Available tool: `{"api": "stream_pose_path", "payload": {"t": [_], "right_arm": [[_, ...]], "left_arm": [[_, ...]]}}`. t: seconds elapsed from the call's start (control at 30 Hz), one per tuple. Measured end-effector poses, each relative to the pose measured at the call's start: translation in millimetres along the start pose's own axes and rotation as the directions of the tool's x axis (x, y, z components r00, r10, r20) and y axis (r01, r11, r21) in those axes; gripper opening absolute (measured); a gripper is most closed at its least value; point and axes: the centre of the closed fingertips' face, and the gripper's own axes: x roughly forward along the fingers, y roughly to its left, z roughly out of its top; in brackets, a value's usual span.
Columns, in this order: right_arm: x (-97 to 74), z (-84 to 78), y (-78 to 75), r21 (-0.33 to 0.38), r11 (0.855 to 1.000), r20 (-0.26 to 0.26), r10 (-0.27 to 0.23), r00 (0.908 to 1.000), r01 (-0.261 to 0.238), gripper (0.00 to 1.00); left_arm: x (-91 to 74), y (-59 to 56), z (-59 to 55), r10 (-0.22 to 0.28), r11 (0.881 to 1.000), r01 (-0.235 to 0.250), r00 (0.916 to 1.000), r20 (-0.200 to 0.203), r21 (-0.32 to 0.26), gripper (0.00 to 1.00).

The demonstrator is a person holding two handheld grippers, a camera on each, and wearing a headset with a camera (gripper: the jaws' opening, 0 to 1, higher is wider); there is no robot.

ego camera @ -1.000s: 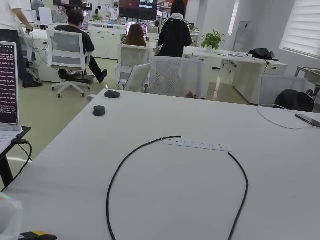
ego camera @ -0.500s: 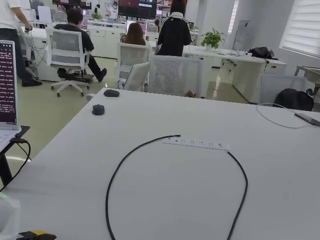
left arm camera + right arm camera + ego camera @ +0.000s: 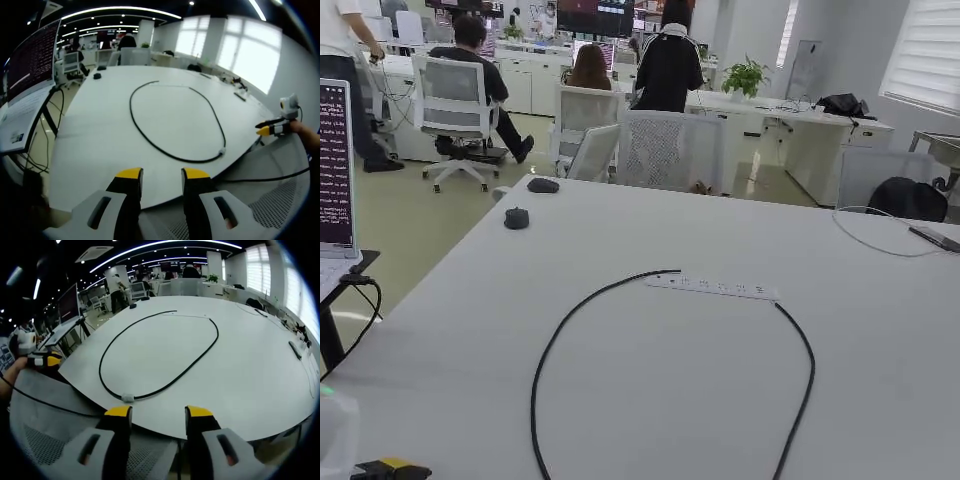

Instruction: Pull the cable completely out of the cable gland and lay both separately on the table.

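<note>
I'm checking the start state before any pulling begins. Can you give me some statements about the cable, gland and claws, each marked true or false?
1. The black cable lies in a loop on the white table. True.
2. The left claw is shut on the cable. False: it is open and empty, short of the table edge.
3. The cable gland sits on the cable near the table's near edge. True.
4. The right claw holds the gland. False: it is open and holds nothing.
5. A white power strip lies at the loop's far end. True.

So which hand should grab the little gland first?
Probably right: the gland lies just ahead of the right gripper, fingers open; from the left gripper it sits farther off to the side.
</note>
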Motion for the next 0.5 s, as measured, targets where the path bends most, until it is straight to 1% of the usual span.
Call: {"api": "stream_pose_path", "payload": {"t": [0.5], "right_arm": [[0.4,-0.3,0.5,0.000,1.000,0.000,0.002,1.0000,-0.002,0.43]], "left_arm": [[-0.1,0.5,-0.5,-0.001,1.000,0.001,1.0000,0.000,-0.003,0.32]]}}
